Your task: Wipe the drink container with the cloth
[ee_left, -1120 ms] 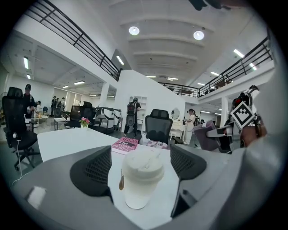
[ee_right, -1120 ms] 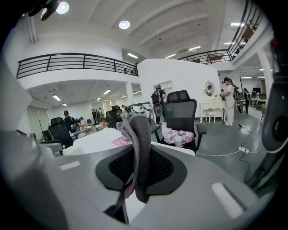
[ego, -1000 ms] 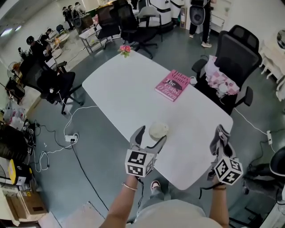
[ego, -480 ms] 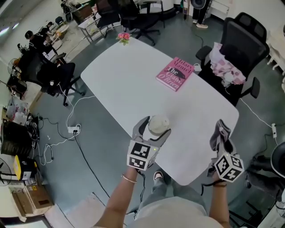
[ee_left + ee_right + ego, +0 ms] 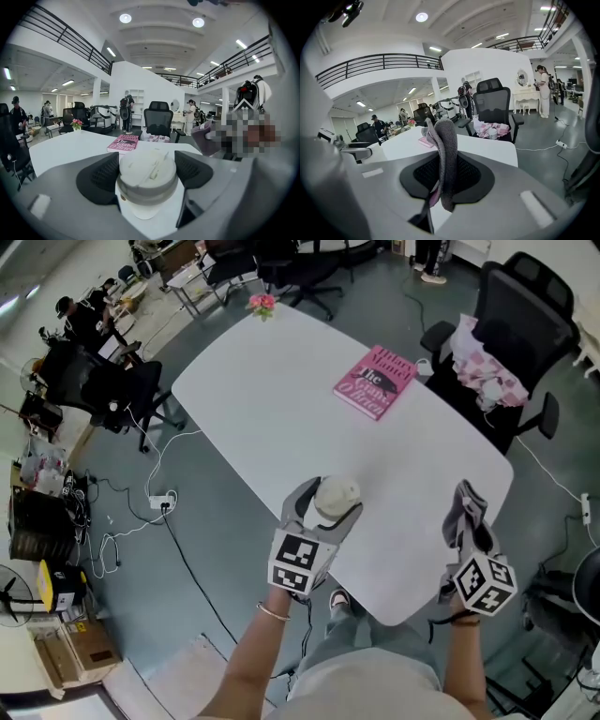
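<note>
A person stands at a white table (image 5: 272, 418) with a claw tool in each hand. The drink container (image 5: 336, 493), a pale paper cup with a lid, stands upright on the table near its front edge. The left gripper (image 5: 330, 500) reaches around it, one jaw on each side. Its jaws have just been closing in on the cup, but they look not yet tight on it, with a thin gap along the cup's narrower body.

The right gripper (image 5: 466, 521) is well apart from the cup, off to the right above the table's corner. It is clenched on a grey cloth (image 5: 465, 505), which stands up from the jaws in a narrow fold.

A pink book (image 5: 375, 382) lies farther back on the table, out of the way.

Several things could go wrong from here. The cup looks light, so one jaw meeting it first could nudge or tip it, and the front edge is close. Too hard a squeeze could dent the thin wall or lift the lid and spill any drink inside. The cloth seems pinched by only a thin fold, so rubbing could drag it out of the claw. Wiping against a loosely held cup could twist it free.
</note>
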Tool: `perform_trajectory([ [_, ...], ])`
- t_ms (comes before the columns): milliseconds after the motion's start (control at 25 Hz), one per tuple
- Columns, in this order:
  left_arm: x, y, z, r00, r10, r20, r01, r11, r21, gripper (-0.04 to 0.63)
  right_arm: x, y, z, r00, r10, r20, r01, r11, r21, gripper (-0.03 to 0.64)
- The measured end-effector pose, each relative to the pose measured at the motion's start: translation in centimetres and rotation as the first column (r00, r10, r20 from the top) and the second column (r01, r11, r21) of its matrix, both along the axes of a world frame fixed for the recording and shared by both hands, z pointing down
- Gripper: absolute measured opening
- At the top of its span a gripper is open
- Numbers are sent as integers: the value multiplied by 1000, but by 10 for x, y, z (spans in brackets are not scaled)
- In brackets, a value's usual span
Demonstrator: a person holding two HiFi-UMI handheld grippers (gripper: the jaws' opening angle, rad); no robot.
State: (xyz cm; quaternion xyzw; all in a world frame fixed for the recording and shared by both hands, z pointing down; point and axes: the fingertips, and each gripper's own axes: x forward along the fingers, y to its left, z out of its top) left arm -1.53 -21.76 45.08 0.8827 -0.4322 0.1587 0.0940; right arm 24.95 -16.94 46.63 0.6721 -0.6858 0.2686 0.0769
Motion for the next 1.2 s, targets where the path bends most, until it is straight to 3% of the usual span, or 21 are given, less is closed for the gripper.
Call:
perform_trajectory([
  [400,-1,1,2,1000,10,1,-10,1000,-5,370,-15,-12,4,997,-74,19,74,997,-9,67],
  [600,-2,1,2,1000,16,-6,-16,1000,5,368,-30,-24,-2,981,-182,71,182,983,-5,69],
  [760,-2,1,3,1000,22,-9,-22,1000,6,370,-41,-39,-7,953,-279,116,283,959,-19,69],
  [1200,-3,0,4,1000,18,-20,-18,1000,19,370,-88,-70,-40,855,-504,125,507,862,3,69],
])
